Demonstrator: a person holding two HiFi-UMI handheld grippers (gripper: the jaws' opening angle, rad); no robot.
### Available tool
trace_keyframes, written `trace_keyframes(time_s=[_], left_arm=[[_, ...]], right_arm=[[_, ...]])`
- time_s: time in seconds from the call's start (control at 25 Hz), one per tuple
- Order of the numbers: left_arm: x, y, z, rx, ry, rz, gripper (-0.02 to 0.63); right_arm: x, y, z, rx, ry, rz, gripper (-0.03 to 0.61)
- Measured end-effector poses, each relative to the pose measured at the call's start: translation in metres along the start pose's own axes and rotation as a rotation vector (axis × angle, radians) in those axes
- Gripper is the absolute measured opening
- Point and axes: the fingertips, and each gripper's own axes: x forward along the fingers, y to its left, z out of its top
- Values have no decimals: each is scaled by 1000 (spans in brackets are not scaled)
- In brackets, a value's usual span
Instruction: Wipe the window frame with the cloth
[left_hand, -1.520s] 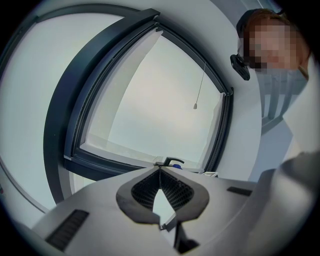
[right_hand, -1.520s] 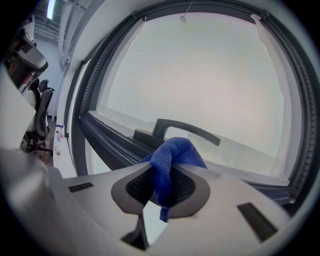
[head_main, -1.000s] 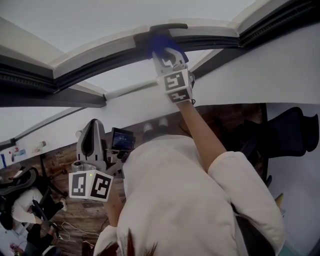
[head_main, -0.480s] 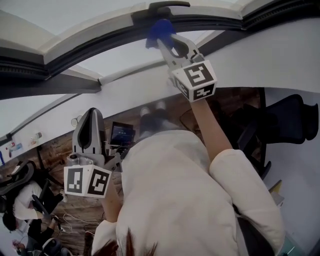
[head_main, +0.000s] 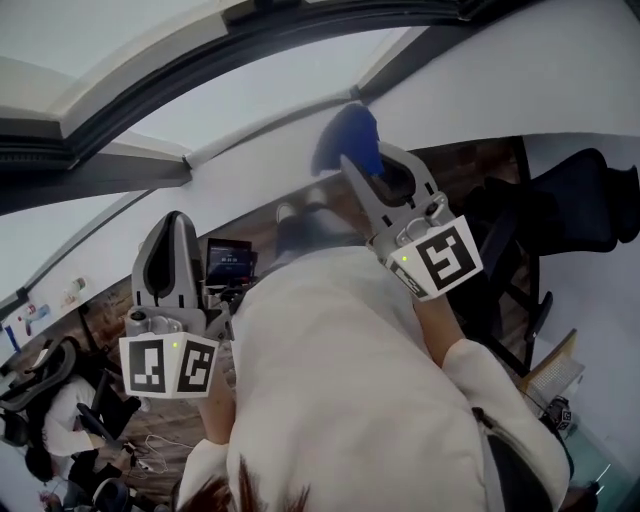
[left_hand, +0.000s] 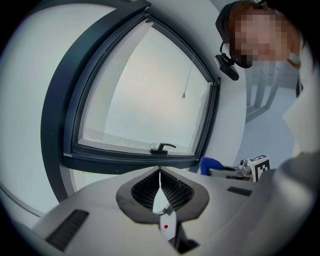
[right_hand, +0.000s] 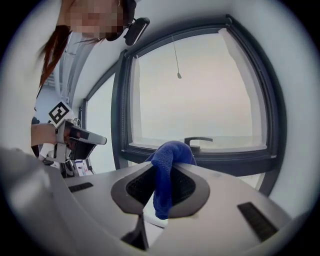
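Note:
My right gripper (head_main: 352, 160) is shut on a blue cloth (head_main: 345, 138), held in the air below the dark window frame (head_main: 130, 120) and clear of it. In the right gripper view the cloth (right_hand: 166, 172) hangs between the shut jaws, with the frame's lower rail (right_hand: 225, 157) and its handle (right_hand: 196, 140) beyond. My left gripper (head_main: 172, 222) is low at the left, shut and empty. The left gripper view shows its pads (left_hand: 172, 187) pressed together at the tip, facing the frame (left_hand: 125, 159) and handle (left_hand: 161, 148).
A white wall (head_main: 560, 80) surrounds the window. Below lie a wooden floor (head_main: 150, 420), a black office chair (head_main: 585, 225) at the right and a small screen (head_main: 228, 262). A pull cord (right_hand: 175, 57) hangs in front of the glass.
My right gripper has come down and away from the frame's top rail with the cloth, moving toward me. The left gripper has barely shifted.

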Motion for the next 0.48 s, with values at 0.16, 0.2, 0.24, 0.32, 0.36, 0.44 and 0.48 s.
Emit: trace_keyframes(time_s=[0.16, 0.2, 0.24, 0.32, 0.36, 0.44, 0.48], left_arm=[[-1, -11, -2, 14, 2, -28, 11], [-2, -12, -2, 15, -1, -29, 11], [-3, -13, -1, 17, -3, -30, 11], [-4, -13, 2, 22, -7, -31, 11], [-4, -12, 3, 24, -10, -30, 11], [-4, -11, 4, 23, -14, -29, 11], [-5, -10, 4, 21, -16, -28, 11]], right_arm=[[-6, 13, -7, 30, 7, 20, 43], [-6, 14, -7, 32, 9, 21, 43], [-6, 14, -7, 34, 8, 20, 43], [-7, 14, -6, 28, 7, 16, 43], [-7, 14, -5, 20, 10, 14, 43], [-7, 13, -6, 8, 21, 7, 43], [-7, 13, -7, 7, 29, 4, 43]])
